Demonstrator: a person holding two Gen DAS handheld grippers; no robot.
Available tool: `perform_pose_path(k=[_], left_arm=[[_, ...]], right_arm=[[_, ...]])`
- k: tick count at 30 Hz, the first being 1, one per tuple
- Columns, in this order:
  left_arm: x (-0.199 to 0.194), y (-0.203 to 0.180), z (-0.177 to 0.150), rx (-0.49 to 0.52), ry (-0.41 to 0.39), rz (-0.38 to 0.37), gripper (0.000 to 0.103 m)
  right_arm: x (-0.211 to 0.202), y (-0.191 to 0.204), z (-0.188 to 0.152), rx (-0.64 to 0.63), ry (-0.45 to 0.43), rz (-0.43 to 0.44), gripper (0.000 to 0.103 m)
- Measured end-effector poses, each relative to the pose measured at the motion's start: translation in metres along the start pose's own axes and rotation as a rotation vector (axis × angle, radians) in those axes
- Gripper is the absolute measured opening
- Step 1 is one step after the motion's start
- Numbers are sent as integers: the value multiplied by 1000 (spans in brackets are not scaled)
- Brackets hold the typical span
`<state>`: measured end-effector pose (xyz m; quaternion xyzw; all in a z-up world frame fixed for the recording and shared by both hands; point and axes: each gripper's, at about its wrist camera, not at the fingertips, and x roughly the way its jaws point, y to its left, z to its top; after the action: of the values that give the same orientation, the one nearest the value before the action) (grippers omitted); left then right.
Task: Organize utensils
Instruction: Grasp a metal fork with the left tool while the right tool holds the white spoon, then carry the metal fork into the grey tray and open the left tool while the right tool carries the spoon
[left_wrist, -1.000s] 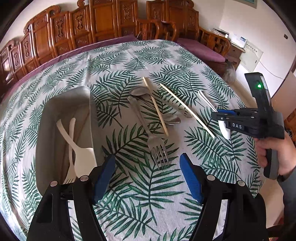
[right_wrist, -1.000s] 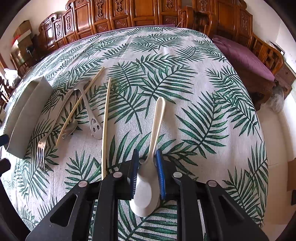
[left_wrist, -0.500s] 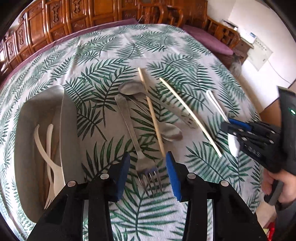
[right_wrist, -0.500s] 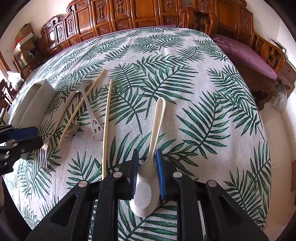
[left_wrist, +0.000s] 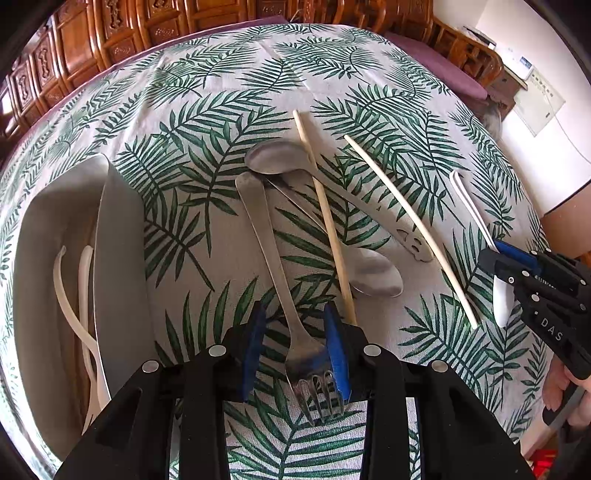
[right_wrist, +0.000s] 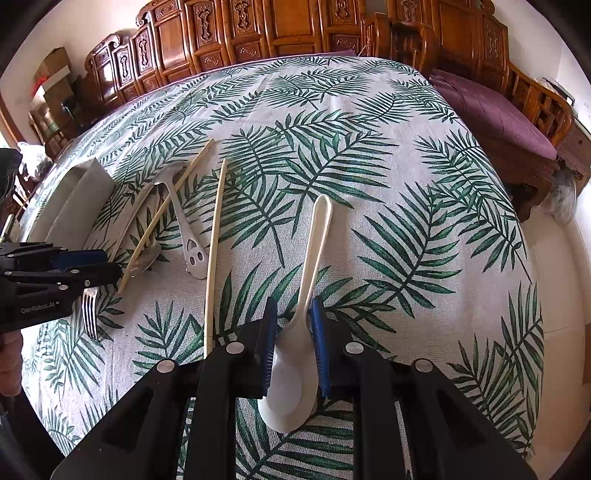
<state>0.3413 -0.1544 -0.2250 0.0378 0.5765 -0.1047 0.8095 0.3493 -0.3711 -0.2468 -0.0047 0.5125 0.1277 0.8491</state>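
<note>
My left gripper straddles the neck of a metal fork lying on the leaf-print tablecloth; its jaws are partly closed, with a gap on the left side of the fork. My right gripper is shut on a white plastic spoon, whose handle points away. The right gripper shows in the left wrist view. Two metal spoons, two chopsticks and a slotted metal utensil lie between them.
A grey tray on the left holds white plastic utensils. The left gripper shows at the left edge of the right wrist view. Carved wooden chairs ring the far side of the table. A purple cushion lies right.
My left gripper has moved forward and down over the fork and its jaws have narrowed around the fork's neck. The right gripper has kept hold of the white spoon, barely moving.
</note>
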Motion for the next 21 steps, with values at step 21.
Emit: perform_pose_path(k=[21], left_arm=[[-22,2,-12,63,-88,61,6]], right_arm=[[-4,-9,3,40,13,17,8]])
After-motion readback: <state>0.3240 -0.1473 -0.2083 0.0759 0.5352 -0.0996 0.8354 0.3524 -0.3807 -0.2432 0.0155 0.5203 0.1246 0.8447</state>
